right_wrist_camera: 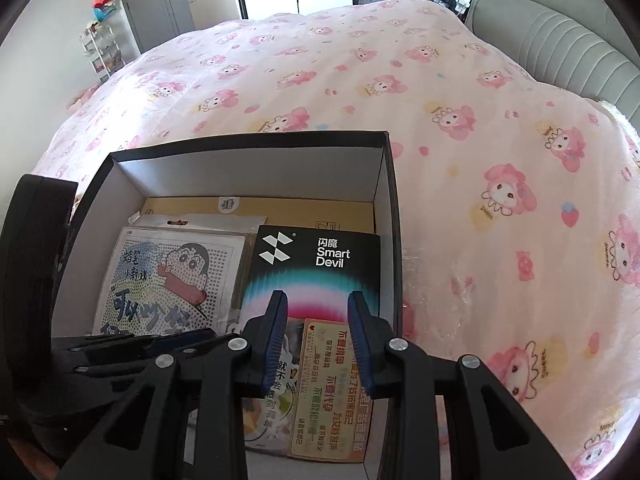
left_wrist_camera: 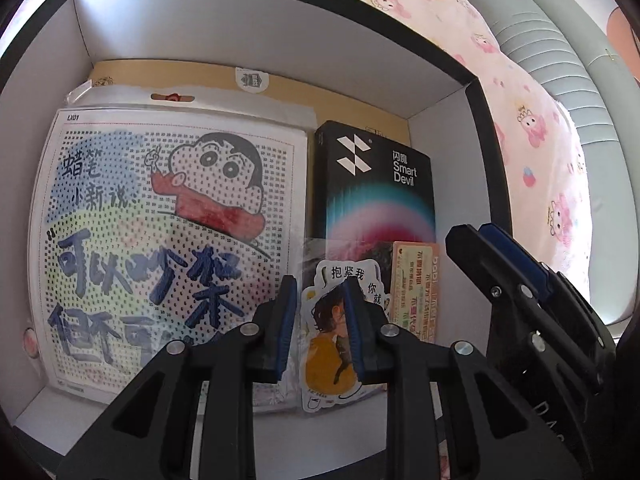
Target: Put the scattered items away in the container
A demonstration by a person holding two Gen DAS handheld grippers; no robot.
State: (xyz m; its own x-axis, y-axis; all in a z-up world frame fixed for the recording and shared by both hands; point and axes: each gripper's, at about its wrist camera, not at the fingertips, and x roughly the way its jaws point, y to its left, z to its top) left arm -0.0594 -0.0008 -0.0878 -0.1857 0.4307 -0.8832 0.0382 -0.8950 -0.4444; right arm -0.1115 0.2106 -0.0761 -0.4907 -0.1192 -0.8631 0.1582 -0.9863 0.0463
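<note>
A black box with white inner walls (left_wrist_camera: 248, 36) (right_wrist_camera: 248, 168) stands on the bed. Inside lie a cartoon bead-art pack (left_wrist_camera: 160, 216) (right_wrist_camera: 168, 276), a black Smart Devil box (left_wrist_camera: 376, 184) (right_wrist_camera: 316, 264), a sticker sheet (left_wrist_camera: 332, 320) (right_wrist_camera: 276, 408) and an orange card (left_wrist_camera: 414, 284) (right_wrist_camera: 328, 380). My left gripper (left_wrist_camera: 320, 320) is open and empty over the sticker sheet. My right gripper (right_wrist_camera: 318, 328) is open and empty over the orange card; it also shows in the left wrist view (left_wrist_camera: 520, 276).
The box rests on a pink cartoon-print bedspread (right_wrist_camera: 480, 160) (left_wrist_camera: 532, 128). A grey padded headboard (right_wrist_camera: 560, 40) (left_wrist_camera: 548, 40) is at the right. A tan flat pack (right_wrist_camera: 256, 206) lies under the items. A white shelf rack (right_wrist_camera: 102, 52) stands far left.
</note>
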